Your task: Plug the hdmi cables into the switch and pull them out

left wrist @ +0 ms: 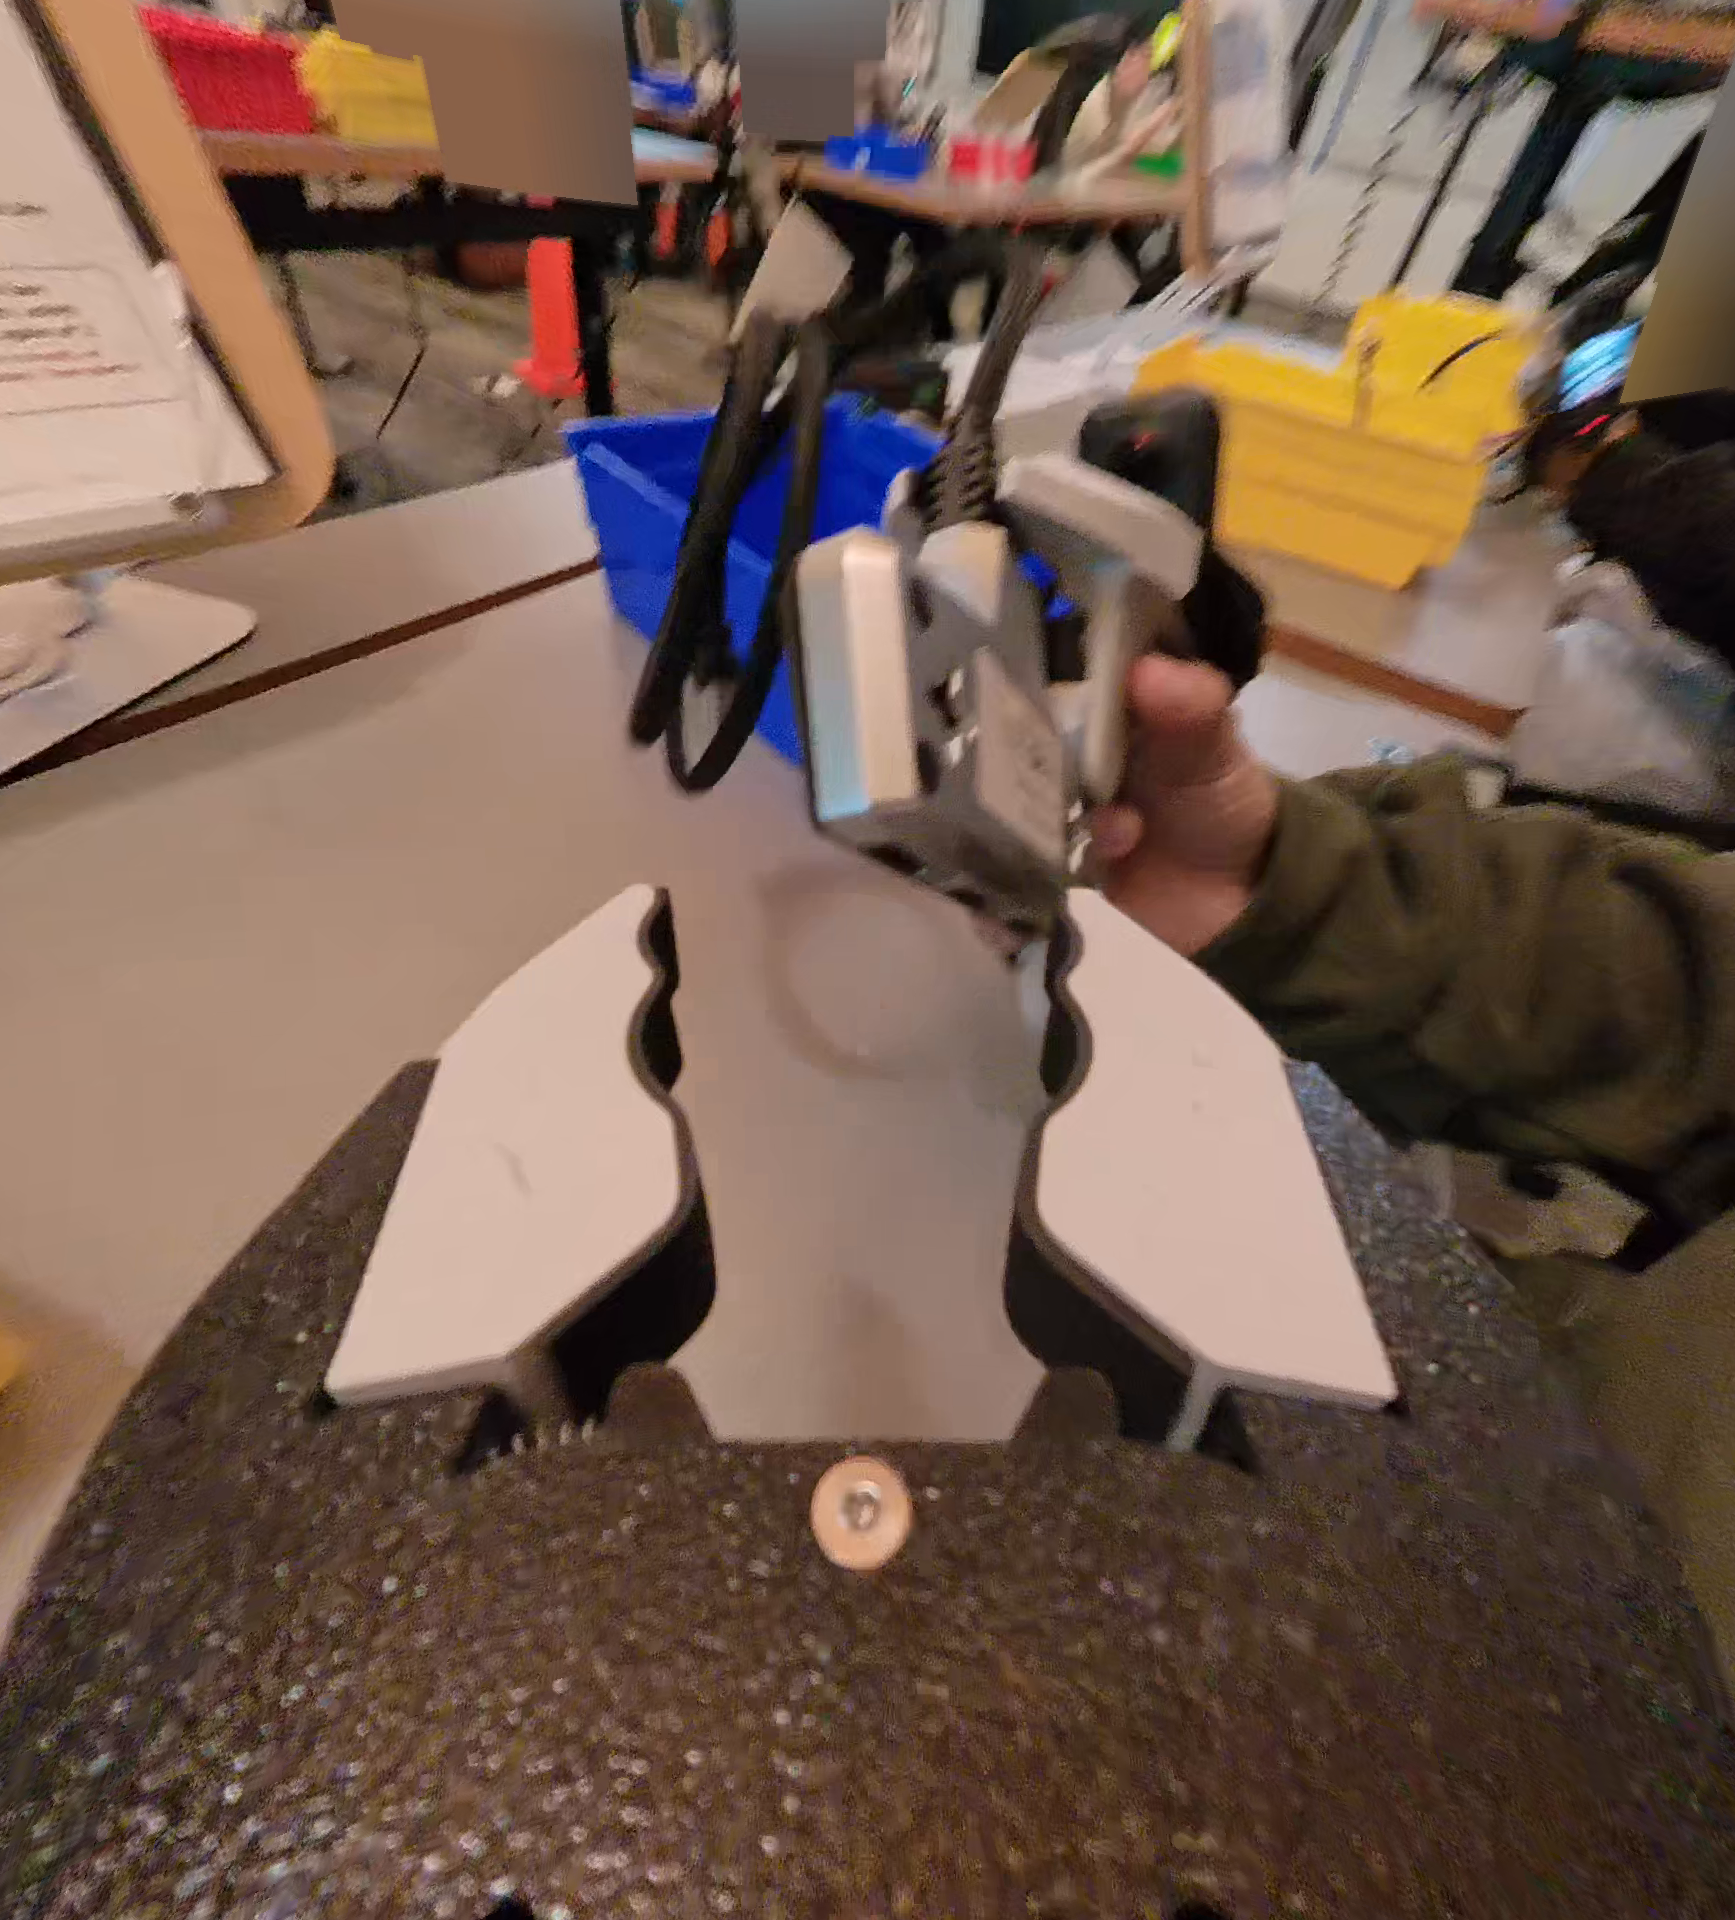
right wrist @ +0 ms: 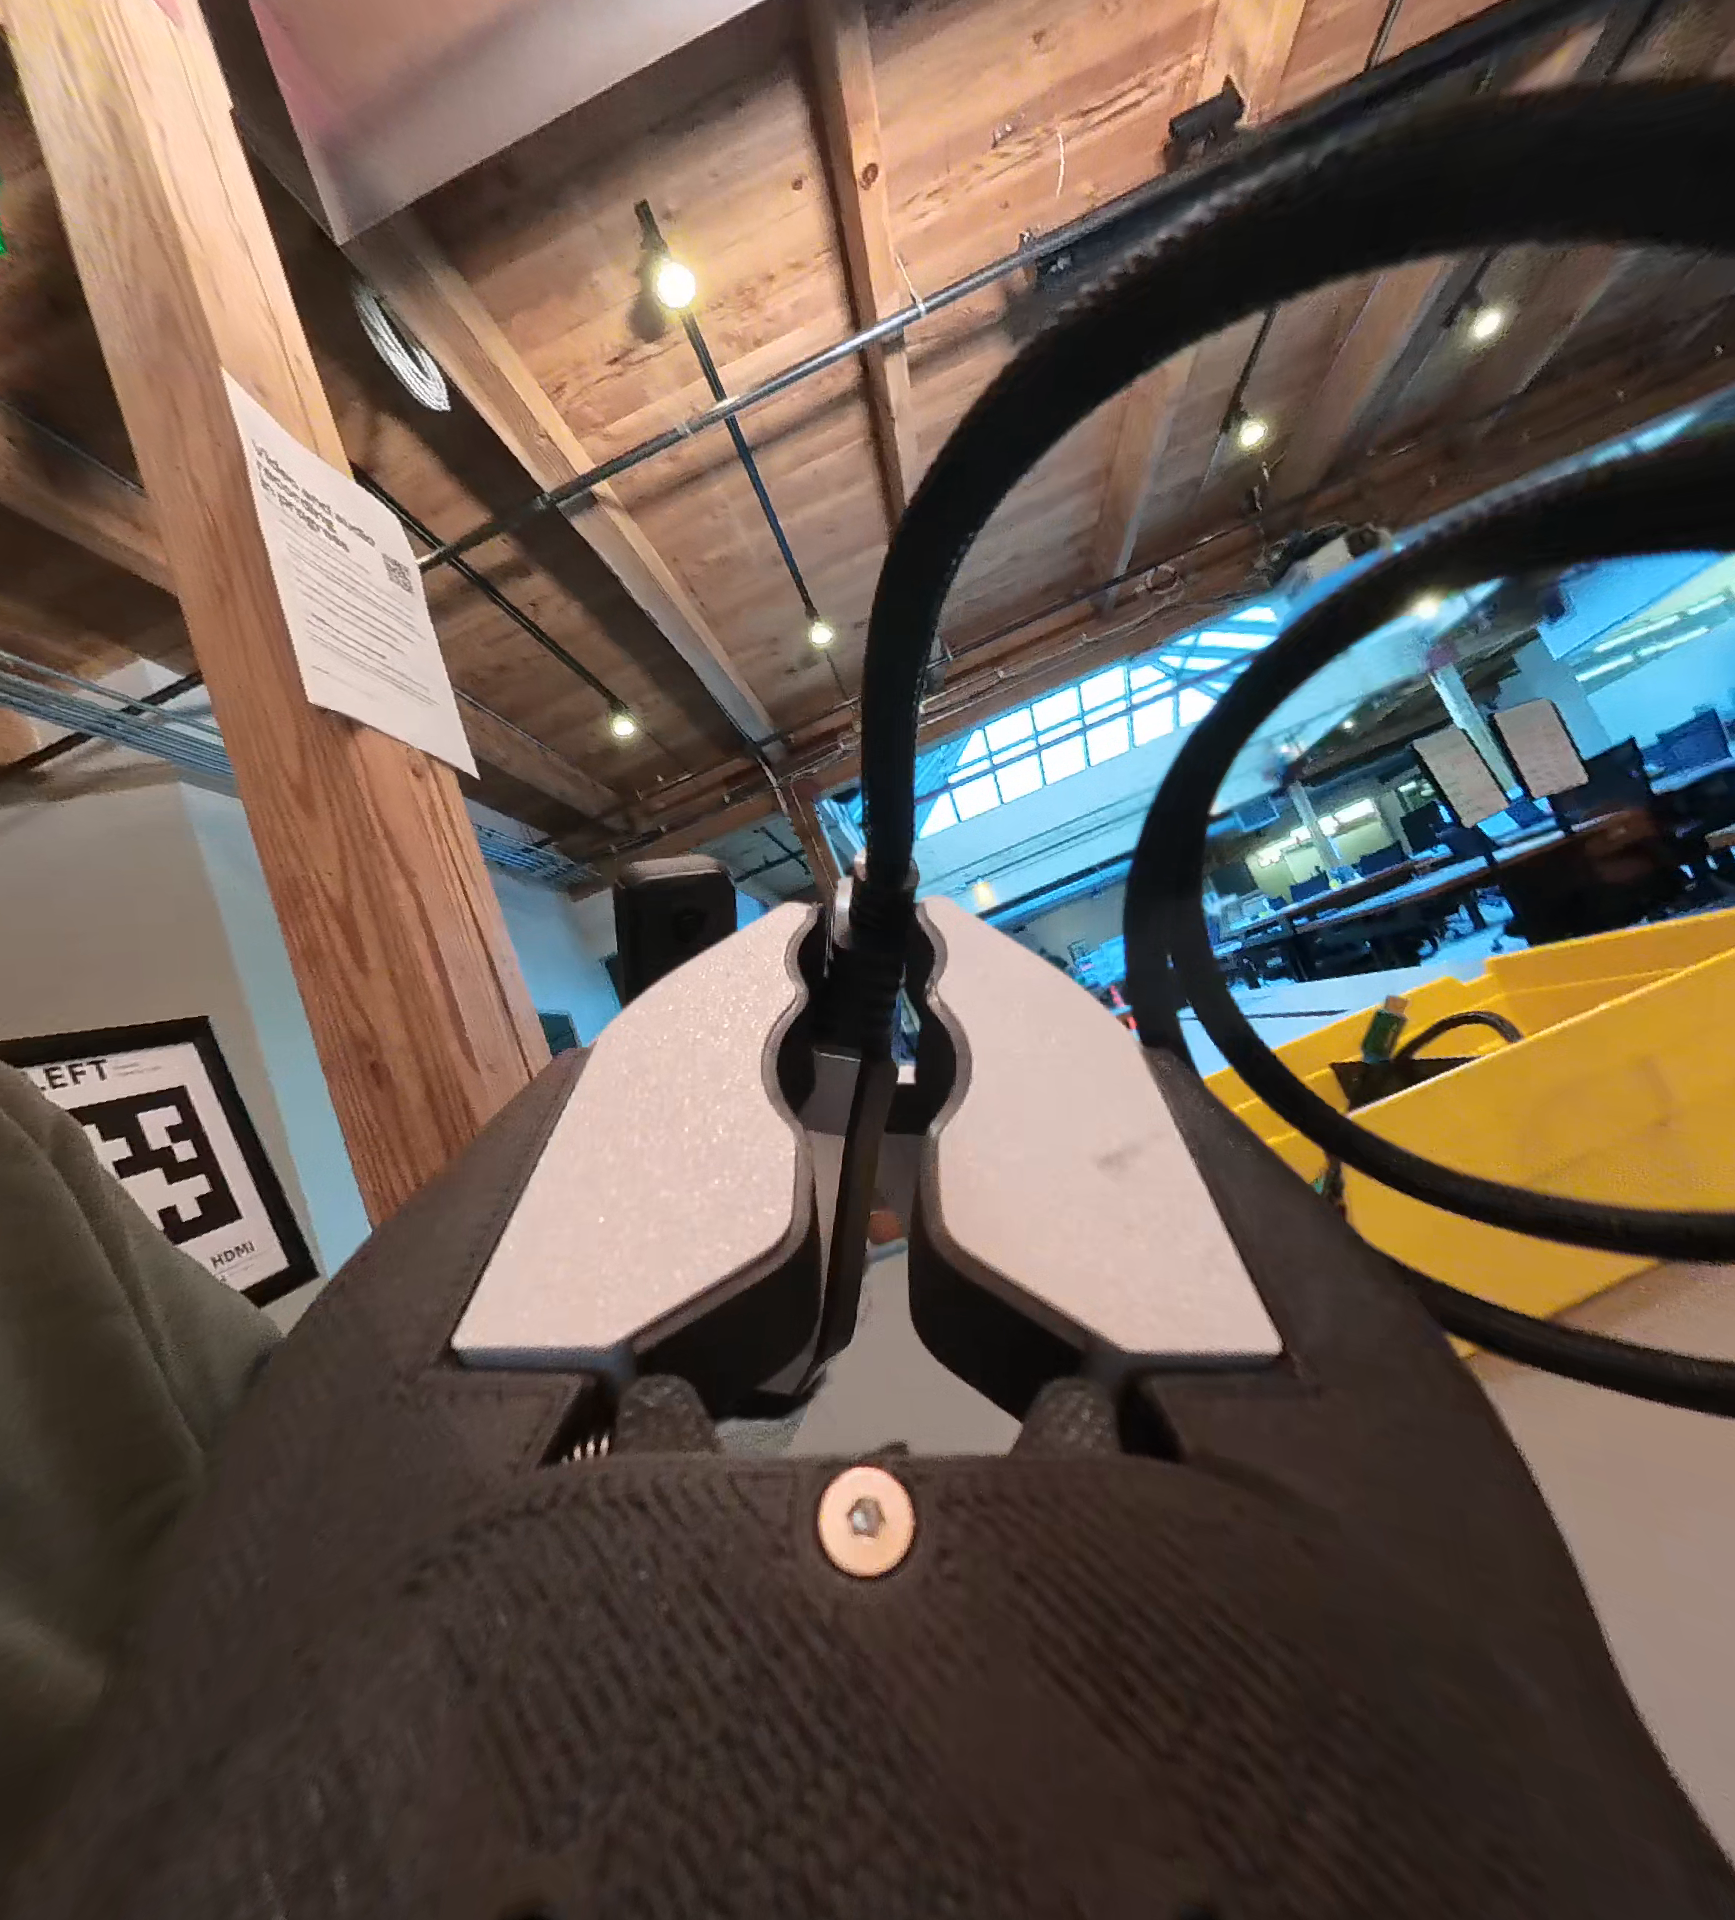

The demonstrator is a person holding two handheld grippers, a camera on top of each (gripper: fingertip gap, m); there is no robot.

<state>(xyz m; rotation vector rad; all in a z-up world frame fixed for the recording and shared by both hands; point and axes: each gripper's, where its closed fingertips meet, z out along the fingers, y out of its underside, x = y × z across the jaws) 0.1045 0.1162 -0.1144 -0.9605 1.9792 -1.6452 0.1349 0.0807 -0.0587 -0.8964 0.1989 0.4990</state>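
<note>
My left gripper is open and empty, low over the grey table. Just ahead of it a hand holds my right gripper tilted upward. In the right wrist view my right gripper points toward the ceiling and is shut on the plug of a black HDMI cable. The cable rises from the fingertips and loops to the right. In the left wrist view the cable hangs in loops in front of a blue bin. No switch shows clearly in either view.
A blue bin stands on the table behind the right gripper, and yellow bins lie farther right. A screen on a stand is at the left. A yellow bin holding a small green connector is right of the right gripper; a wooden post is at the left.
</note>
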